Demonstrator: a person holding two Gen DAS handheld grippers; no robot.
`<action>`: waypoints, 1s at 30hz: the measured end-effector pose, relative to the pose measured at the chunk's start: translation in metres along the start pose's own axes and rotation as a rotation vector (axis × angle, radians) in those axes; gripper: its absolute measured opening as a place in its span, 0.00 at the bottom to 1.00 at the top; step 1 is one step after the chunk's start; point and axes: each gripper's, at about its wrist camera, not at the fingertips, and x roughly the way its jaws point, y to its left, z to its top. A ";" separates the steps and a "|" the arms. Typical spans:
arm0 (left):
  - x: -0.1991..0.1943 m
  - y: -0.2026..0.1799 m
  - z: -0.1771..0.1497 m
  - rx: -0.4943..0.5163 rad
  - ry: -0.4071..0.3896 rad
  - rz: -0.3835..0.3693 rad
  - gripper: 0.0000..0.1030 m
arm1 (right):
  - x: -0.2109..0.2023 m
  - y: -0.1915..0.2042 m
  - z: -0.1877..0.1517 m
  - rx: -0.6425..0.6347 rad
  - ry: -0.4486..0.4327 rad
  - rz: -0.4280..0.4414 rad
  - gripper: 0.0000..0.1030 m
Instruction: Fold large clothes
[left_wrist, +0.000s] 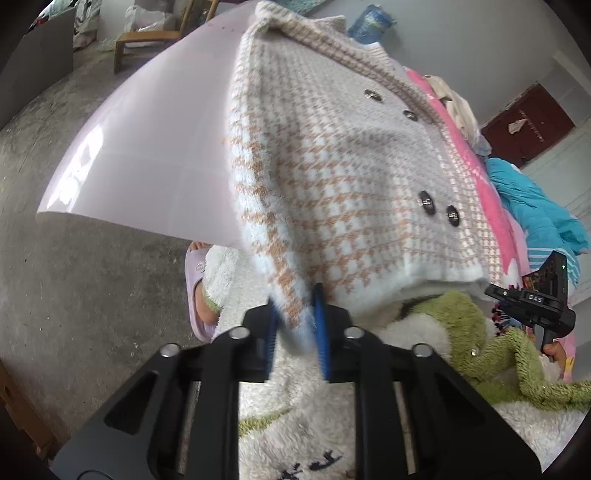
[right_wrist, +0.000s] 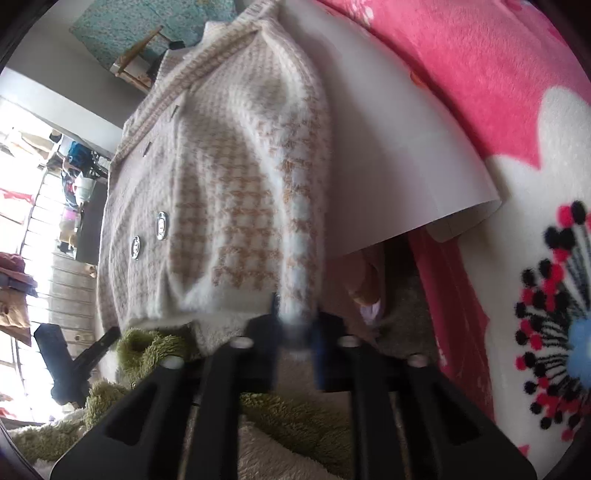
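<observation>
Gripping the fuzzy houndstooth cardigan (left_wrist: 332, 177) at both lower corners, I have my left tongs (left_wrist: 297, 325) pinched tight on the hem corner nearest the bare part of the pale counter (left_wrist: 147, 140), and my right tongs (right_wrist: 295, 328) clamped on the opposite corner. The cardigan lies buttoned-side up across the counter, its hem hanging over the near edge. Its dark buttons (left_wrist: 426, 203) face me. A pink floral blanket (right_wrist: 498, 92) lies beside the counter, and a white and green plush robe (left_wrist: 461, 332) sits below the hem.
</observation>
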 end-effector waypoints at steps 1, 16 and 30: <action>-0.004 -0.003 0.001 0.008 -0.011 -0.009 0.11 | -0.005 0.003 -0.001 -0.015 -0.013 -0.002 0.10; -0.060 -0.046 0.097 0.054 -0.262 -0.180 0.09 | -0.063 0.067 0.074 -0.173 -0.278 0.130 0.08; 0.021 -0.018 0.257 -0.047 -0.241 -0.090 0.10 | -0.005 0.067 0.222 -0.054 -0.347 0.211 0.09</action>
